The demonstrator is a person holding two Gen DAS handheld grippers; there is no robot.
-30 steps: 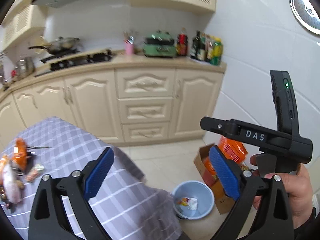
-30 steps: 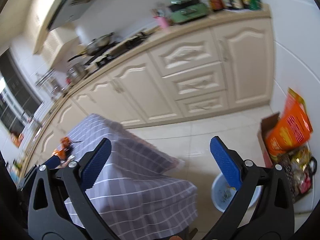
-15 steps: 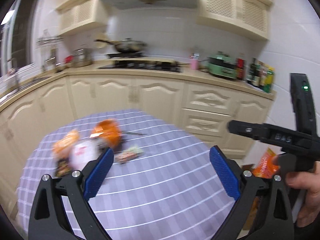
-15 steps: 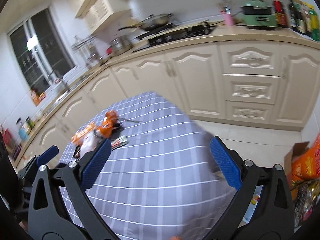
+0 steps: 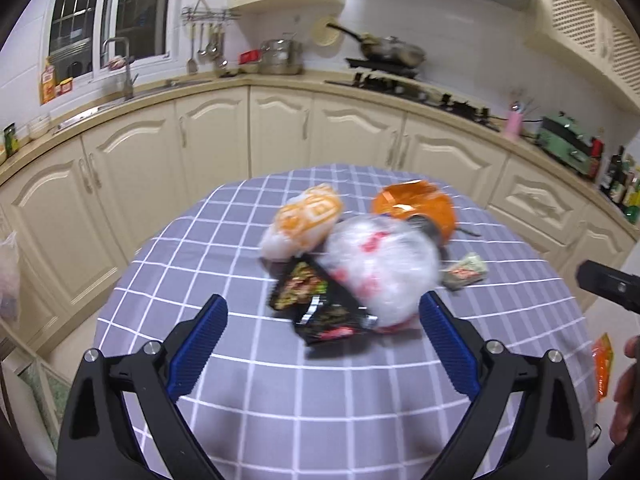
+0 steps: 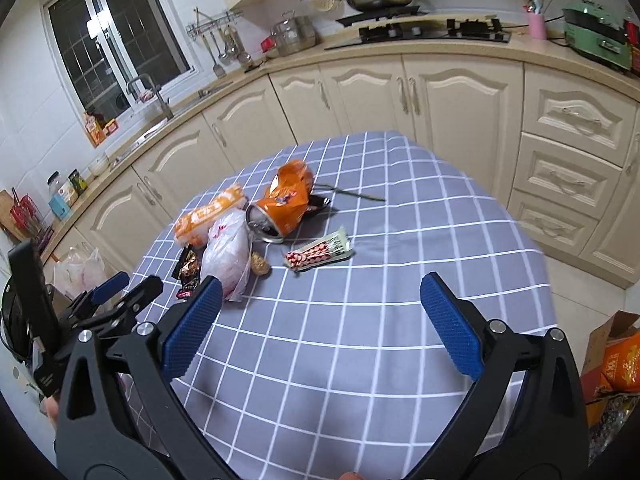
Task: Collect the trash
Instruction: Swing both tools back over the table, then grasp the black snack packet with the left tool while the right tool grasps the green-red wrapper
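Note:
A heap of trash lies on the grey checked tablecloth point(image 6: 360, 320): an orange snack bag point(image 6: 286, 204), an orange-and-white wrapper point(image 6: 208, 216), a crumpled clear plastic bag point(image 6: 228, 252), black snack packets point(image 5: 316, 304) and a red-and-white wrapper point(image 6: 318, 254). My left gripper point(image 5: 322, 330) hovers open just short of the black packets point(image 6: 188, 270) and the plastic bag point(image 5: 380, 264). Over the table's near side my right gripper point(image 6: 316, 320) is open and holds nothing, with the red-and-white wrapper point(image 5: 464, 272) ahead of it. The left gripper point(image 6: 116, 292) also shows at the left edge.
Cream cabinets and a countertop curve behind the table, with a sink point(image 6: 160, 120) and a stove point(image 6: 420, 32). A cardboard box of orange packets point(image 6: 616, 364) sits on the floor at right. A thin stick point(image 6: 356, 194) lies beyond the orange bag point(image 5: 416, 208).
Both grippers have swung left from the floor bin and cabinets to face the table. The trash heap went from the left edge to right in front of the left gripper.

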